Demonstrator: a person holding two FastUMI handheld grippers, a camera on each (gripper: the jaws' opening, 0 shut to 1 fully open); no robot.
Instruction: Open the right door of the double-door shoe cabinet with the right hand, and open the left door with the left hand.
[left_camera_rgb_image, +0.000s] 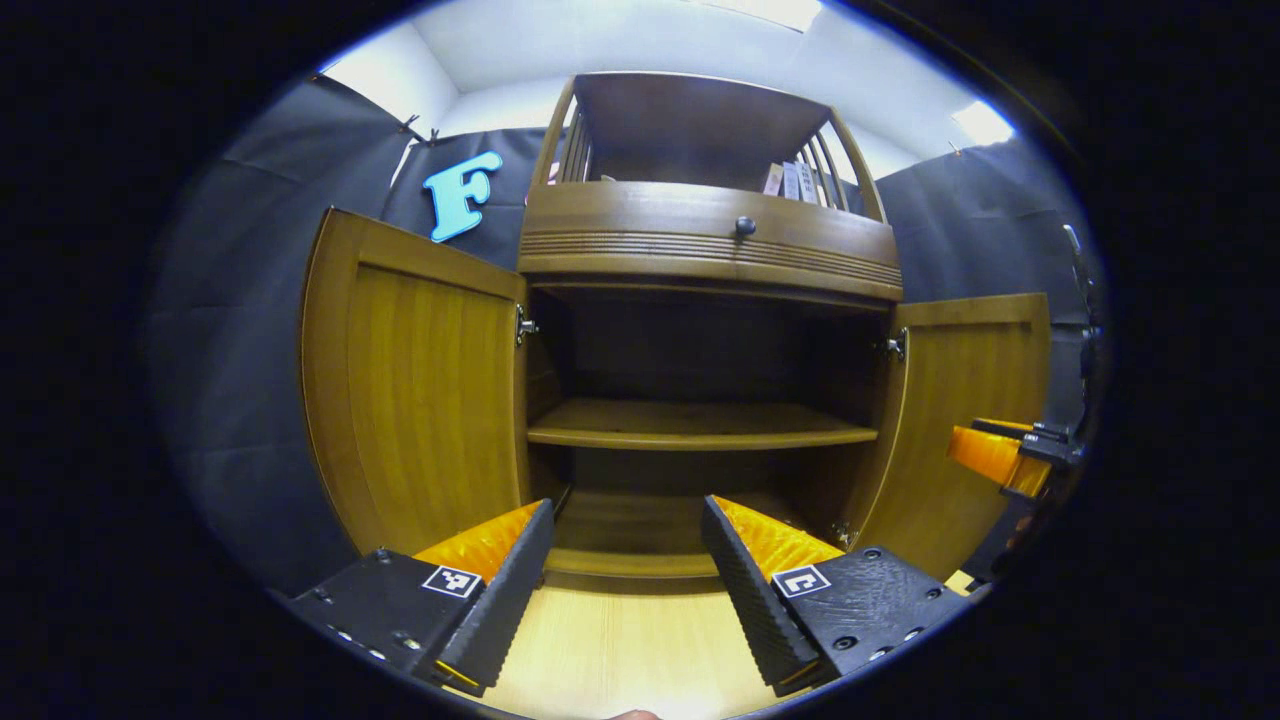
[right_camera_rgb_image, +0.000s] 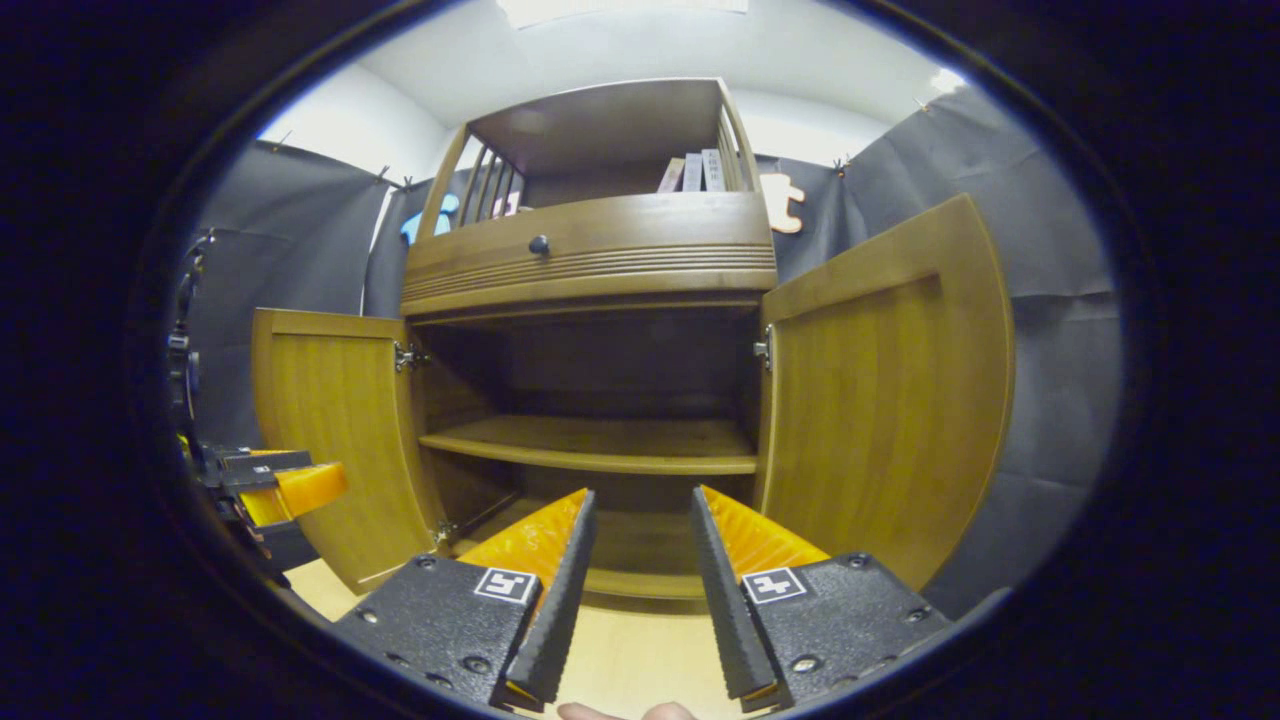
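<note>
Ahead of both grippers stands the shoe cabinet (left_camera_rgb_image: 700, 260), its left door (left_camera_rgb_image: 415, 380) and right door (right_camera_rgb_image: 885, 390) swung wide. Left gripper (left_camera_rgb_image: 625, 560) jaws apart, empty; right gripper (right_camera_rgb_image: 640, 560) likewise. Right gripper view alone shows books (right_camera_rgb_image: 690, 172) clearly. Beneath the jaws lies pale wooden floor (left_camera_rgb_image: 620, 650); dark cloth walls (right_camera_rgb_image: 1050, 300) surround.

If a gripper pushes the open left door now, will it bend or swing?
The left door looks like a stiff framed wooden panel, so it probably will not bend. It hangs on a metal hinge at the cabinet side, so a push would likely swing it easily.
</note>
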